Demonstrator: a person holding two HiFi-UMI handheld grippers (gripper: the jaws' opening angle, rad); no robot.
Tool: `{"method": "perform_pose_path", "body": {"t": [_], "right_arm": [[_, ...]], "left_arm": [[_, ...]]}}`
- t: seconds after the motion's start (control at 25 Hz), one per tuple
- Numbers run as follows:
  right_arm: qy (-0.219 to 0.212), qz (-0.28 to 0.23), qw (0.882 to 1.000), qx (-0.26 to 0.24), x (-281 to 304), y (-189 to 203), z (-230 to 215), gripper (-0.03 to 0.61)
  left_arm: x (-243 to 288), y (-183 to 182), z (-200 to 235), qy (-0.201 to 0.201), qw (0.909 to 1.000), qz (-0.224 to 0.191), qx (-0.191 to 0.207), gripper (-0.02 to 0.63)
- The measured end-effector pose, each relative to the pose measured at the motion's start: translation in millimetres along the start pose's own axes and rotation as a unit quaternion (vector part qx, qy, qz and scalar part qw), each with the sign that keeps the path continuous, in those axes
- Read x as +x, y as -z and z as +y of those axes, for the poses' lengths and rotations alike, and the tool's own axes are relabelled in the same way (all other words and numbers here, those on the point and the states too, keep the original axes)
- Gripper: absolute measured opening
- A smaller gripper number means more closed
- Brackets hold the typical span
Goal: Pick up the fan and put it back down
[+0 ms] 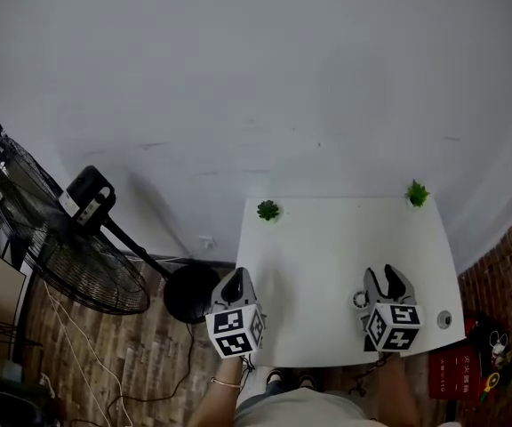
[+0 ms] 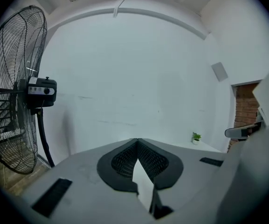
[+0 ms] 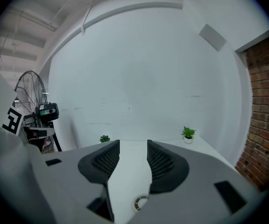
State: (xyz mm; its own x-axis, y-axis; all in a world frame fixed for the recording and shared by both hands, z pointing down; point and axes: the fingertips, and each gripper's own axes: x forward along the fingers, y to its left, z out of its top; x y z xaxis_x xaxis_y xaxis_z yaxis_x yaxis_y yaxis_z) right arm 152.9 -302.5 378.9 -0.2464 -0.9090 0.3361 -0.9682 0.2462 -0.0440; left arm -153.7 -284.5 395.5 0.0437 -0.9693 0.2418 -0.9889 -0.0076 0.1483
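**Well off to the left, the fan stands on the floor**

Nobody is touching the big black metal fan (image 1: 58, 243) with the round wire cage. It stands upright on the brown wooden floor (image 1: 105, 363), just left of the white table (image 1: 327, 247). In the head view the picture's left edge cuts off part of its cage. Its round black foot (image 1: 188, 292) sits close to the table's corner.

The left gripper view shows the fan (image 2: 13, 92) from the side, and its cage is cut off there too. In the right gripper view the fan (image 3: 31, 97) looks small and far off. The other gripper's marker cube hides its lower part.

The left gripper (image 1: 236, 278) hangs over the table's left edge. Its two jaws (image 2: 137, 141) are pressed together at the tips with nothing between them. The right gripper (image 1: 382, 278) is over the table's near right part. Its jaws (image 3: 133, 143) stand apart, and only bare table top shows in the gap.

A small round ring (image 1: 360, 300) lies just beside the right gripper; I cannot tell what it is. Two tiny green plants (image 1: 268, 210) (image 1: 417, 194) sit at the table's far corners. A red flat thing (image 1: 456, 367) lies on the floor to the right, too small to read.
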Motion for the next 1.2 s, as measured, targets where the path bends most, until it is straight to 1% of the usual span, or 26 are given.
{"method": "perform_pose_path", "body": {"t": [0.28,0.48,0.64,0.84,1.04,1.2], "right_arm": [[0.016,0.008,1.0,0.008,-3.1,6.5,-5.5,0.184],[0.025,0.029,0.999,0.017,-14.1,25.6,-13.1,0.186],[0.035,0.057,0.997,0.026,-25.5,52.6,-22.8,0.186],[0.043,0.098,0.993,0.044,-40.8,96.8,-31.7,0.187],[0.036,0.139,0.988,0.053,-49.4,141.5,-30.3,0.19],[0.031,0.161,0.985,0.059,-53.4,167.9,-30.4,0.19]], "left_arm": [[10.1,5.4,-10.2,0.024,0.9997,0.01,0.002,0.005],[14.5,24.7,-27.1,0.044,0.9984,0.035,0.002,0.005],[17.5,48.0,-48.0,0.062,0.996,0.063,0.001,0.005],[13.2,82.0,-72.5,0.083,0.9914,0.101,0.009,0.005],[3.5,123.6,-80.6,0.088,0.9852,0.146,0.017,0.005],[0.4,148.1,-86.1,0.092,0.9808,0.169,0.027,0.005]]}}
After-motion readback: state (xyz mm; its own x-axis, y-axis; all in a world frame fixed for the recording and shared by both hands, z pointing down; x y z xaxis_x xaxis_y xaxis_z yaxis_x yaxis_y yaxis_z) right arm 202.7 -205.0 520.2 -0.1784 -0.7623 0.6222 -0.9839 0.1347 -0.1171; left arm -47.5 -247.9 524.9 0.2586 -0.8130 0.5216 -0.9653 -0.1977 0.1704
